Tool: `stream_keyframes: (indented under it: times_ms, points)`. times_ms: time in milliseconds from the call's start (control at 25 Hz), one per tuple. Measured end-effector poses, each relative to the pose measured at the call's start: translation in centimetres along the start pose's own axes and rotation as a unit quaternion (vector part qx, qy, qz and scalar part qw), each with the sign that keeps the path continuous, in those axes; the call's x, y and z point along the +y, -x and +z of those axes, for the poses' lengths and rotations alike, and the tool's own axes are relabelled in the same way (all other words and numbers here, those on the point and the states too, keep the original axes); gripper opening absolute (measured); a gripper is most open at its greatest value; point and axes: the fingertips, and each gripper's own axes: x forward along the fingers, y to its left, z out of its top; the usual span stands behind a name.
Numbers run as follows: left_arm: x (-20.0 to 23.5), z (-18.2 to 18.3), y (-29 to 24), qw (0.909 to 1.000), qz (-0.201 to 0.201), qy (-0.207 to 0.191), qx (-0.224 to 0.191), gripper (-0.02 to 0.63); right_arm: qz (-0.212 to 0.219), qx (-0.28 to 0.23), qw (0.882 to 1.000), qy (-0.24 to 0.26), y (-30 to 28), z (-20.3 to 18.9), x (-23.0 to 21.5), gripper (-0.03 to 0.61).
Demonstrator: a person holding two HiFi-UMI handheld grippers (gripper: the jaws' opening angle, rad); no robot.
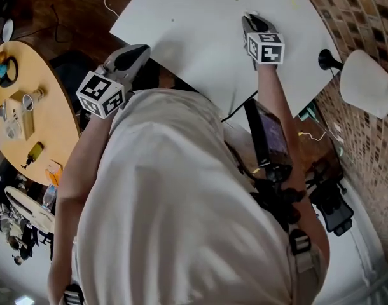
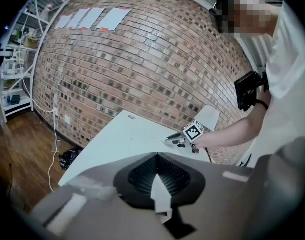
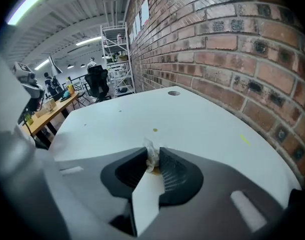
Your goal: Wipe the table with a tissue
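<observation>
The white table (image 1: 200, 37) fills the top of the head view. My right gripper (image 1: 251, 21) rests low over its far right part, shut on a small crumpled tissue (image 3: 152, 154) that pokes out between the jaws, pressed close to the tabletop (image 3: 192, 124). A small brownish spot (image 3: 155, 130) lies just ahead of the tissue, and a yellow streak (image 3: 245, 140) further right. My left gripper (image 1: 131, 57) hangs by the table's near left edge, off the surface, jaws together with nothing in them. The left gripper view shows the right gripper (image 2: 178, 140) across the table (image 2: 127, 139).
A brick wall (image 3: 232, 49) runs along the table's far side. A white lamp (image 1: 367, 82) stands at the right edge, with a black cable (image 1: 238, 110) and a dark device (image 1: 268, 135) near the person's body. A wooden table (image 1: 35, 119) with small items sits left.
</observation>
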Motion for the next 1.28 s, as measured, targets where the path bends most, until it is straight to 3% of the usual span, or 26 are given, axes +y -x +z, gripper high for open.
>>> stream_keyframes:
  times_ms: [320,680,1040,1280]
  points:
    - [2.3,-0.6,2.3,0.9990,0.036,0.025,-0.012,0.003,0.008,-0.021,0.999,0.047,-3.1,4.9,0.8,0.078]
    - [3.0,-0.6,3.4,0.9982,0.046,0.034,-0.018,0.005,0.025,0.027,0.996,0.078,-5.7,4.9,1.6,0.078]
    - [1.9,-0.7,2.5,0.9993,0.027,0.025,-0.010,0.005,0.022,0.054,0.998,0.024,-5.9,5.0,1.2,0.075]
    - [0.7,-0.6,1.8,0.9998,0.010,0.015,-0.007,0.004,-0.019,0.114,0.993,-0.019,-3.7,2.6,0.1,0.074]
